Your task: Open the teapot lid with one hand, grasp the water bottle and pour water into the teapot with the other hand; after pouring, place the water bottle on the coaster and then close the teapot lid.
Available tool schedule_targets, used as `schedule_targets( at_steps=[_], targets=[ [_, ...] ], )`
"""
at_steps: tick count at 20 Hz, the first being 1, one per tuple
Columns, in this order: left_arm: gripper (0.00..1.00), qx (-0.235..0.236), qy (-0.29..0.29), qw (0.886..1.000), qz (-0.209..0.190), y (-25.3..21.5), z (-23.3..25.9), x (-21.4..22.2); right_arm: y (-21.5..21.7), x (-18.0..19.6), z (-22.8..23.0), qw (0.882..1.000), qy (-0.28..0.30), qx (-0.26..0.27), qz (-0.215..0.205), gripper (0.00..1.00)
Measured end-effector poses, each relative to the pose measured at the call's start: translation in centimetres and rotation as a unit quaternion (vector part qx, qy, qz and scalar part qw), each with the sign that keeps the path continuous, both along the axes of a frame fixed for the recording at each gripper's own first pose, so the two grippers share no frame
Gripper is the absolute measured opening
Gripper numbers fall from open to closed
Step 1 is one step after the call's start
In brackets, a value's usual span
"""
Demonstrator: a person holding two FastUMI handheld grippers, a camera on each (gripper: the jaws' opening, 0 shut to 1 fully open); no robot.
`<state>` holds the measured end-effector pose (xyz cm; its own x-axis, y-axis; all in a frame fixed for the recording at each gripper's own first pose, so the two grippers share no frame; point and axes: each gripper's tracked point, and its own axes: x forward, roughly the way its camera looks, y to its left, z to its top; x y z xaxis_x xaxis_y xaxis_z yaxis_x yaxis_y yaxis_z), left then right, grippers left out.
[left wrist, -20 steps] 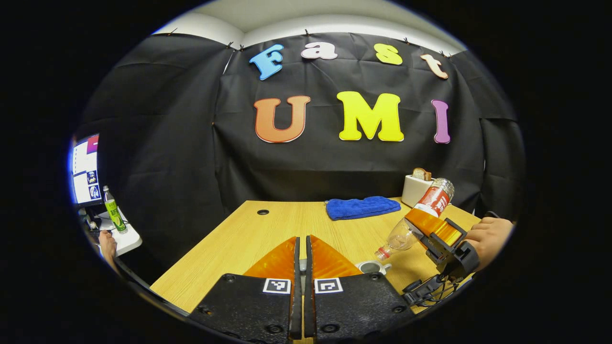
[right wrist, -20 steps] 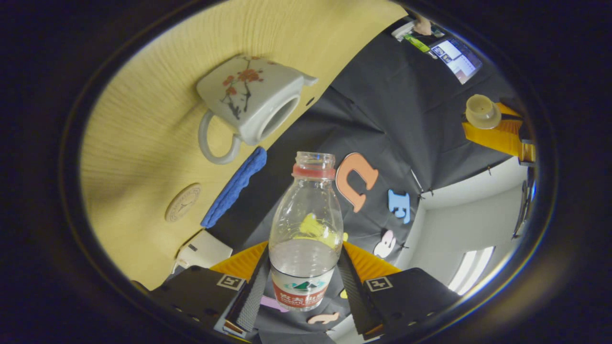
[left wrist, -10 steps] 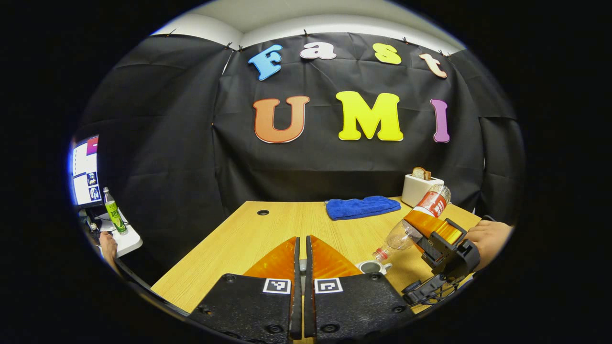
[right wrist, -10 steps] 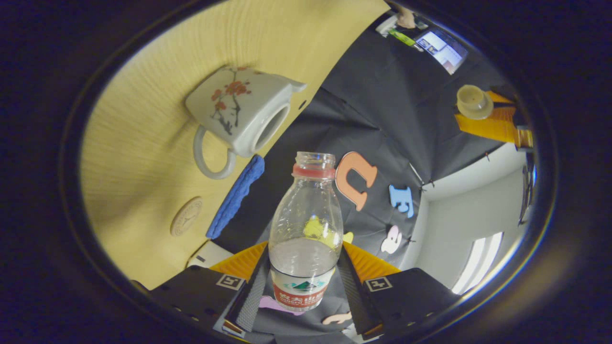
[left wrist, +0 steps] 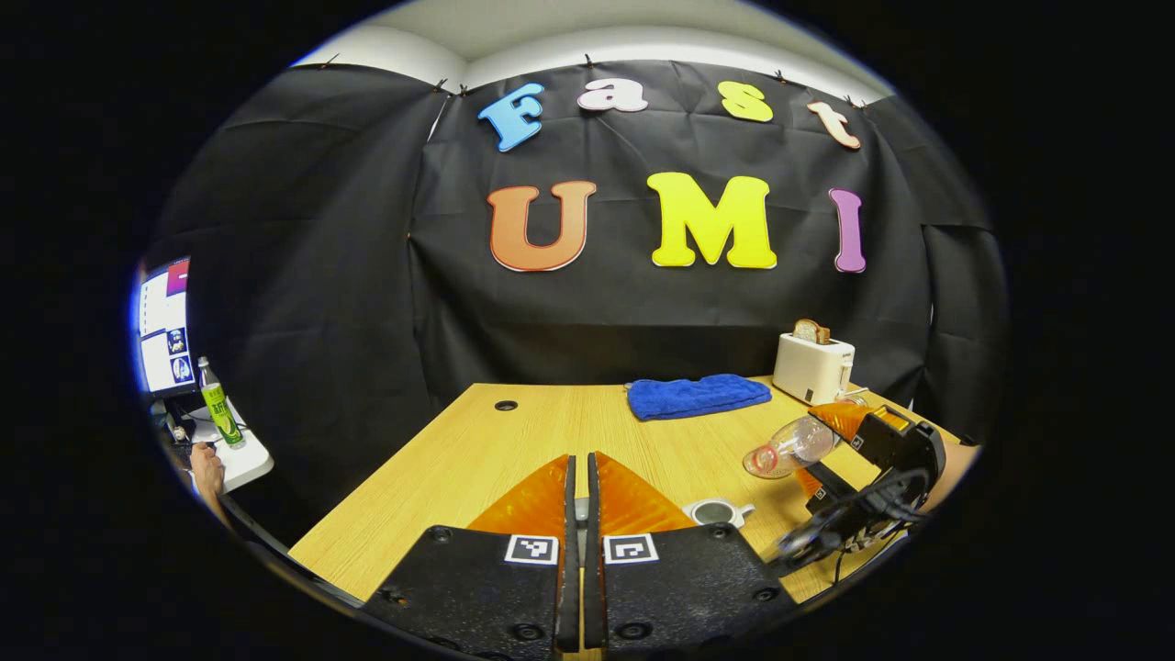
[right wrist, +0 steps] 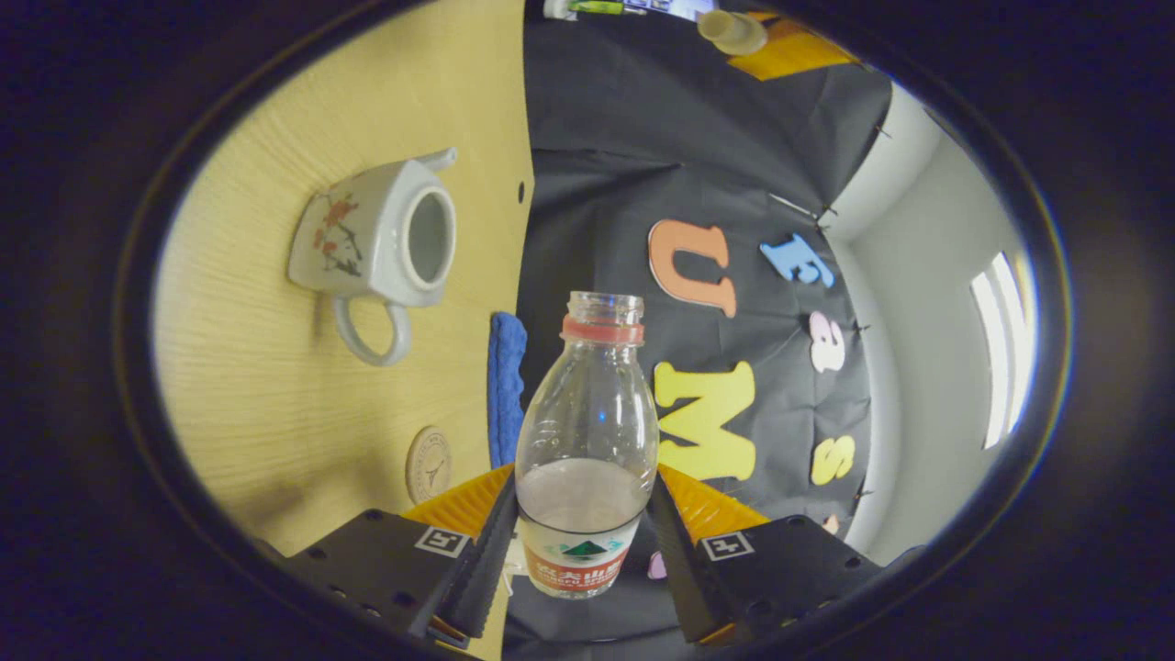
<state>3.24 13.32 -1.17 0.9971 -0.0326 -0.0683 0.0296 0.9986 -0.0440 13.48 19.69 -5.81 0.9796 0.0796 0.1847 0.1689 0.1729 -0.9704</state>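
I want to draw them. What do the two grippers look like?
Each gripper, left and right, has black speckled blocks with little black-and-white square markers. Orange see-through ribbed wedges run forward along the fingers. Black cables hang off the right one.

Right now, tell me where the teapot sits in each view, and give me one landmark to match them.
Left gripper view: the teapot peeks out low and right of centre, just above this gripper's body, below the tilted water bottle.
Right gripper view: the teapot is upper left on the table, lid off, handle toward the coaster.
Shared landmark: the blue towel.
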Motion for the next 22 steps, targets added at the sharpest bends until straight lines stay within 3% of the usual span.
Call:
schedule_targets(
  at_steps=[6, 11, 17, 22],
  targets=[
    [0.04, 0.003, 0.003, 1.0, -0.001, -0.2, -0.2, 0.1, -2.0, 0.4, 1.7, 0.991, -0.001, 0.133, 0.016, 0.76],
    [0.04, 0.005, 0.003, 1.0, -0.001, -0.2, -0.2, 0.1, -3.2, 1.9, 2.8, 0.964, 0.016, 0.264, 0.028, 0.79],
    [0.04, 0.012, 0.003, 1.0, 0.005, 0.1, -0.1, 0.0, -4.8, 3.6, 3.9, 0.898, 0.008, 0.438, 0.041, 0.78],
    [0.04, 0.022, 0.003, 1.0, 0.014, 0.5, -0.2, 0.1, -4.7, 6.6, 3.9, 0.823, 0.065, 0.564, 0.03, 0.76]
  ],
)
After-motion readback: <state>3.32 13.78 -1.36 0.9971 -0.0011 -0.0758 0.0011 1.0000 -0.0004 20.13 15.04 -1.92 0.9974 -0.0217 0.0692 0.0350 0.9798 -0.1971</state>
